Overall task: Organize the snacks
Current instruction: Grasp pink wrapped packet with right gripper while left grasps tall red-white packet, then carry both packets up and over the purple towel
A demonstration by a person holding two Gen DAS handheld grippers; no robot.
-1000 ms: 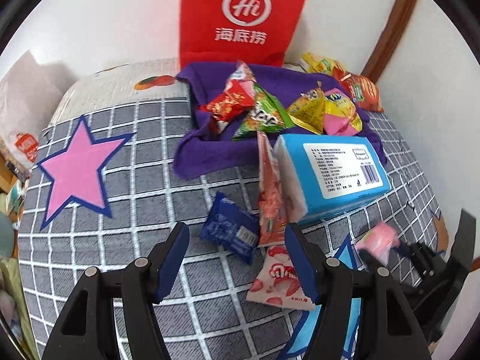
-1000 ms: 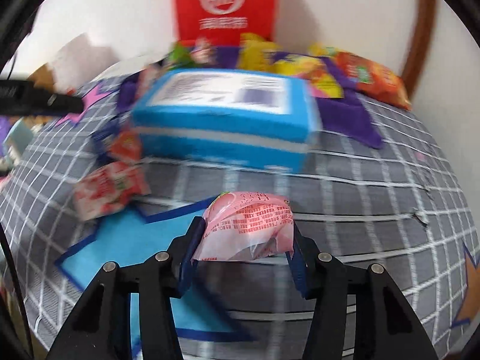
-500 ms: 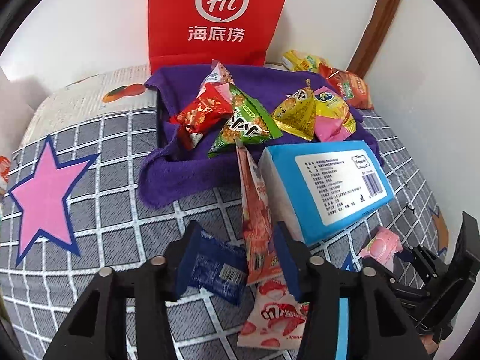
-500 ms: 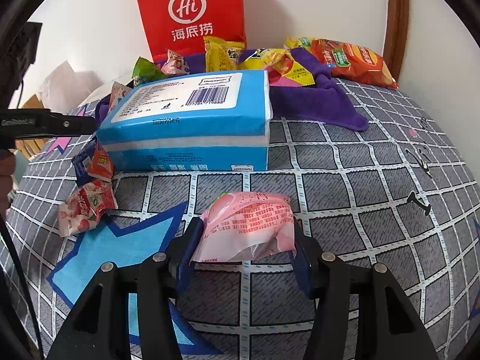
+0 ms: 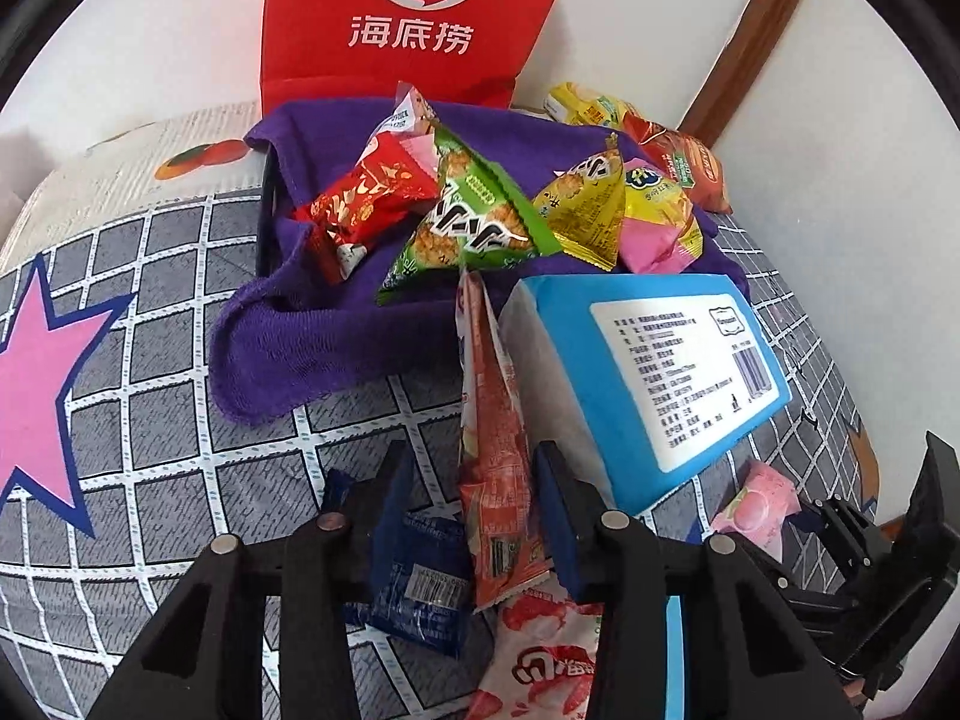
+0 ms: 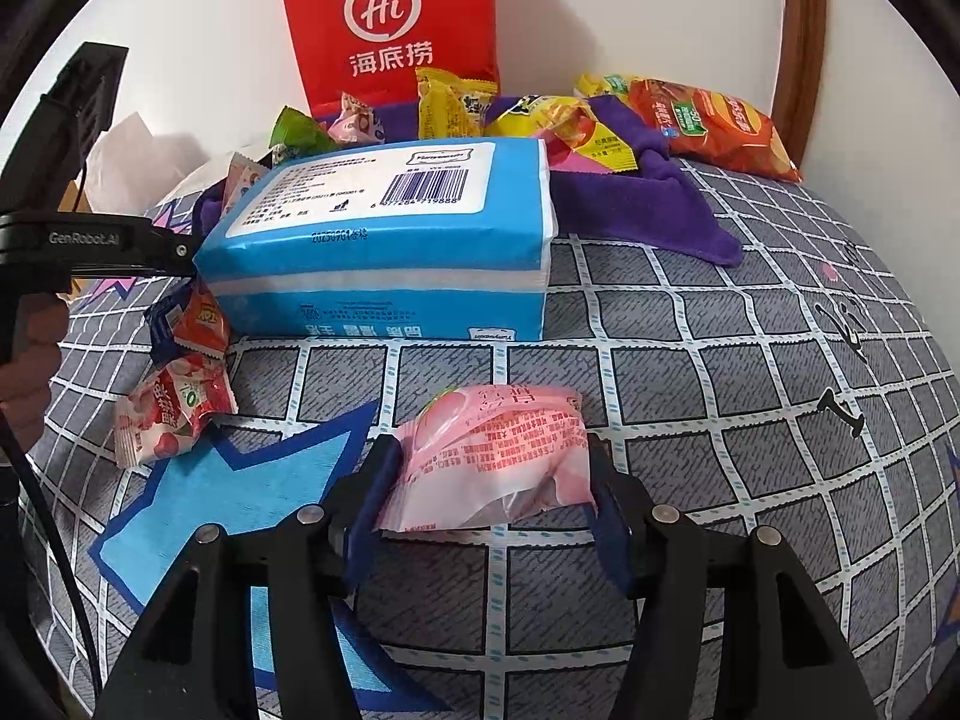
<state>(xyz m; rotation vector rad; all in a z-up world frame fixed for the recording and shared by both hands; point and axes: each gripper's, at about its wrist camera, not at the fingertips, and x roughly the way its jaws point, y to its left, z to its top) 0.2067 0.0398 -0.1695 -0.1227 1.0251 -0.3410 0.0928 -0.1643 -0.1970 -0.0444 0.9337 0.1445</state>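
My left gripper point(image 5: 471, 492) is open, its fingers either side of an upright orange-red snack packet point(image 5: 495, 456) and a dark blue packet point(image 5: 420, 582) lying on the checked cloth. A strawberry packet point(image 5: 546, 660) lies just below. My right gripper point(image 6: 489, 480) is shut on a pink peach packet point(image 6: 498, 462), also seen in the left wrist view point(image 5: 756, 504). Several snacks, among them a red one point(image 5: 366, 198) and a green one point(image 5: 468, 222), sit on the purple towel point(image 5: 336, 336).
A blue tissue pack point(image 6: 384, 252) lies between the grippers and the towel point(image 6: 648, 210). A red paper bag point(image 6: 390, 30) stands against the back wall. An orange chip bag point(image 6: 714, 126) lies at the back right. A wooden frame point(image 6: 804, 42) runs up the wall.
My left gripper has moved forward over the blue and orange-red packets and its fingers have narrowed around them. My right gripper still holds the pink packet, barely moved.
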